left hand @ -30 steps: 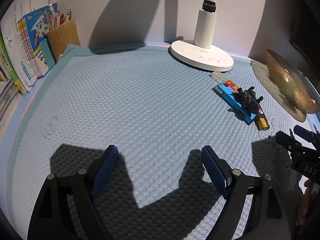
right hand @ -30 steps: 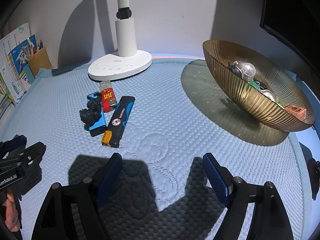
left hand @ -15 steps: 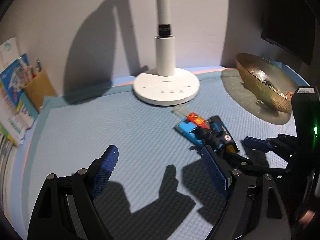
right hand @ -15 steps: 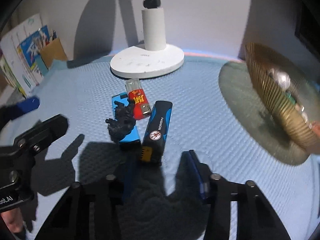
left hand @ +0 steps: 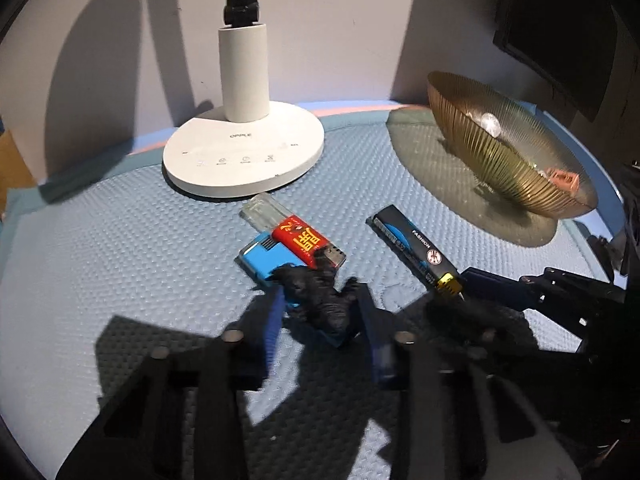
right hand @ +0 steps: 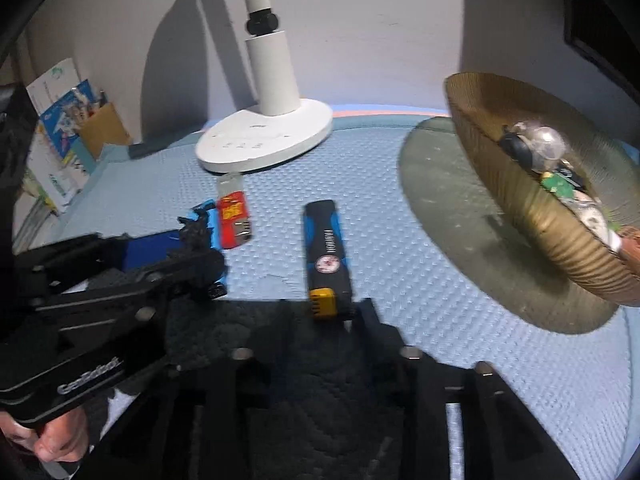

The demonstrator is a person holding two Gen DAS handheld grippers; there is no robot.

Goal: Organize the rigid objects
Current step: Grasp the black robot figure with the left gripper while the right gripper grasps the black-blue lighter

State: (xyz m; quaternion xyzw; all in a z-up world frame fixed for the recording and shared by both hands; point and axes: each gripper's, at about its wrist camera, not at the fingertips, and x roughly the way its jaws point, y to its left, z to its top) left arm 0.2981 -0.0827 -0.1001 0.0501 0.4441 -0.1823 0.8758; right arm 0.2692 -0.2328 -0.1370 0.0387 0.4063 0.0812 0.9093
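A black toy figure [left hand: 320, 300] lies on a blue lighter [left hand: 268, 258], beside a red lighter [left hand: 298, 238]. My left gripper [left hand: 320, 320] has its jaws on either side of the figure and blue lighter; contact is blurred. It also shows in the right wrist view [right hand: 192, 256]. A black-and-blue lighter [right hand: 326, 256] lies alone, and shows in the left wrist view [left hand: 416, 248]. My right gripper [right hand: 320, 316] straddles its gold end, jaws narrowed, grip unclear. A gold ribbed bowl [right hand: 532, 216] holds several small items.
A white lamp base [left hand: 244, 152] stands at the back of the blue textured mat [left hand: 120, 260]. Books and a brown pen holder [right hand: 104, 128] sit at the far left. The wall is close behind. The bowl [left hand: 500, 160] is at the right.
Both grippers moved forward to the lighters and narrowed. The left now brackets the toy figure; the right reached the black-and-blue lighter, which lies apart from the others.
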